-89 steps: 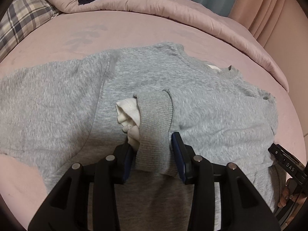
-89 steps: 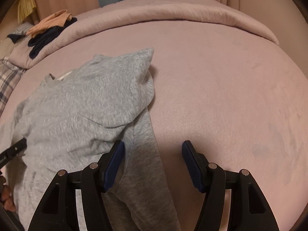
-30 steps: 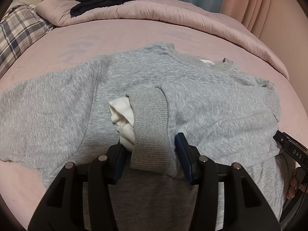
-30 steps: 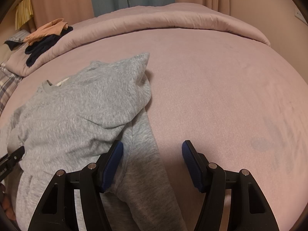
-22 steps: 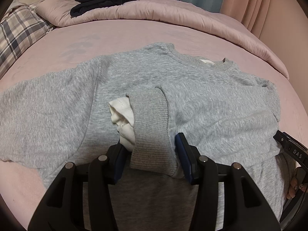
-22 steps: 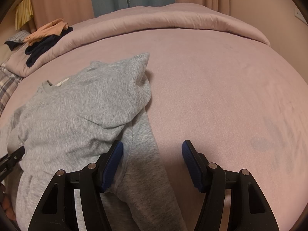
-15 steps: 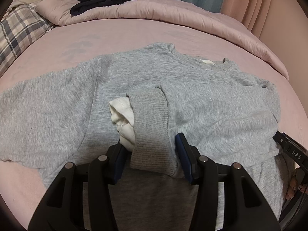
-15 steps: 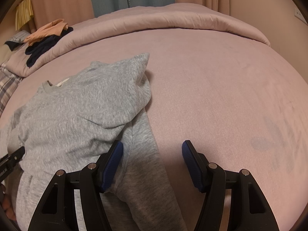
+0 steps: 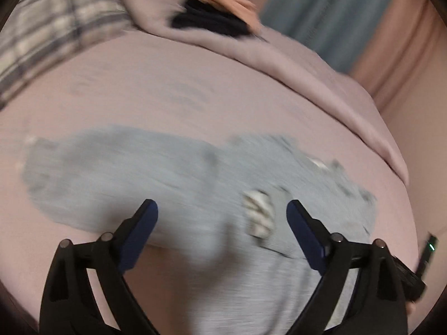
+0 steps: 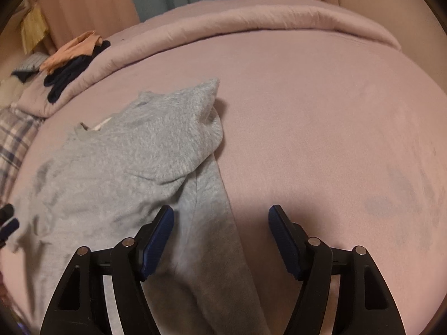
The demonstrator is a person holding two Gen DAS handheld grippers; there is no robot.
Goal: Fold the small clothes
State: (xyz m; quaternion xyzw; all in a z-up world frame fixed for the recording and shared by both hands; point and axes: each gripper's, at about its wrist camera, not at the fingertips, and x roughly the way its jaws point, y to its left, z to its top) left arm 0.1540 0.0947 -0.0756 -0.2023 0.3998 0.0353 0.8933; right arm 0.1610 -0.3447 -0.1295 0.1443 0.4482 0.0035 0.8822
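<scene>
A grey sweatshirt (image 9: 178, 184) lies on the pink bed (image 9: 156, 89), blurred by motion in the left wrist view. One sleeve is folded over the body, its cuff with white lining (image 9: 258, 215) lying on the chest. The other sleeve (image 9: 83, 167) stretches out to the left. My left gripper (image 9: 222, 223) is open and empty above the sweatshirt. In the right wrist view the sweatshirt (image 10: 134, 167) lies left of centre, its folded side edge (image 10: 212, 195) running down between the fingers. My right gripper (image 10: 220, 237) is open and empty over that edge.
A rolled pink duvet (image 10: 251, 19) runs along the far side of the bed. Dark and orange clothes (image 10: 72, 55) lie piled on it at the left. A plaid pillow (image 9: 56, 28) is at the far left. Bare sheet (image 10: 335, 139) lies right of the sweatshirt.
My left gripper has opened, let go of the sleeve cuff, and swung back and left; the cuff now lies on the chest. My right gripper has stayed open and barely moved.
</scene>
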